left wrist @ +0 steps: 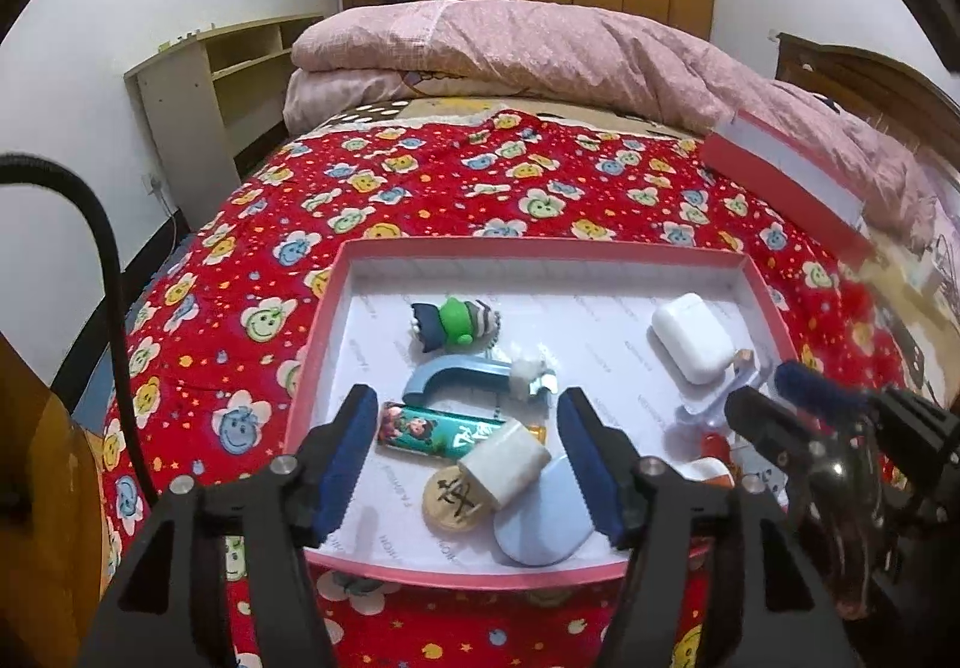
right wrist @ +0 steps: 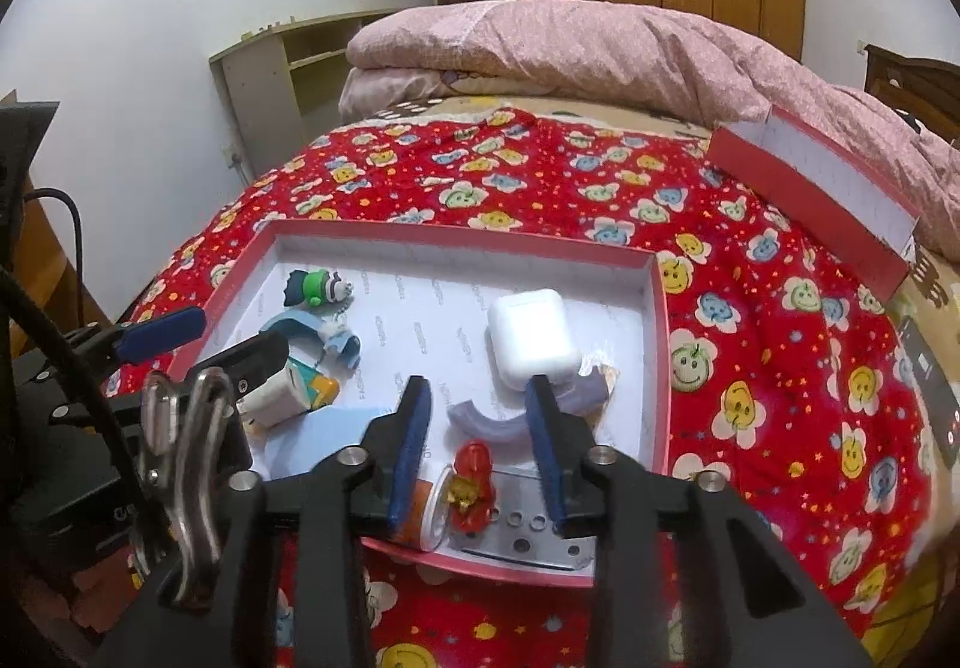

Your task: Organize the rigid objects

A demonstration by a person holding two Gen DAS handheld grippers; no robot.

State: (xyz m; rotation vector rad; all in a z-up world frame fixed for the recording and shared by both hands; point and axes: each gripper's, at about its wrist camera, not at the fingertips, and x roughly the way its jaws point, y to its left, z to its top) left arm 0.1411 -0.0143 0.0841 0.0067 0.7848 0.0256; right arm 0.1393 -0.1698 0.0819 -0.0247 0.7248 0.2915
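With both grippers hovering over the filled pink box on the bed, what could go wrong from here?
1. The white block lies stacked on the wooden chess piece and the cartoon-printed bar; grabbing one may drag the others.
2. The pink box sits on a soft red quilt, so pressing down could tip it.
3. The left gripper and right gripper work close together and could collide.

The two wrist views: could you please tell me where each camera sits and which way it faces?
Left wrist: on the left hand-held gripper, looking down over the near left part of the pink tray; its open fingers show.
Right wrist: on the right hand-held gripper, over the tray's near right; open fingers show.
Shared: tray, white case, red bedspread, each other's gripper.
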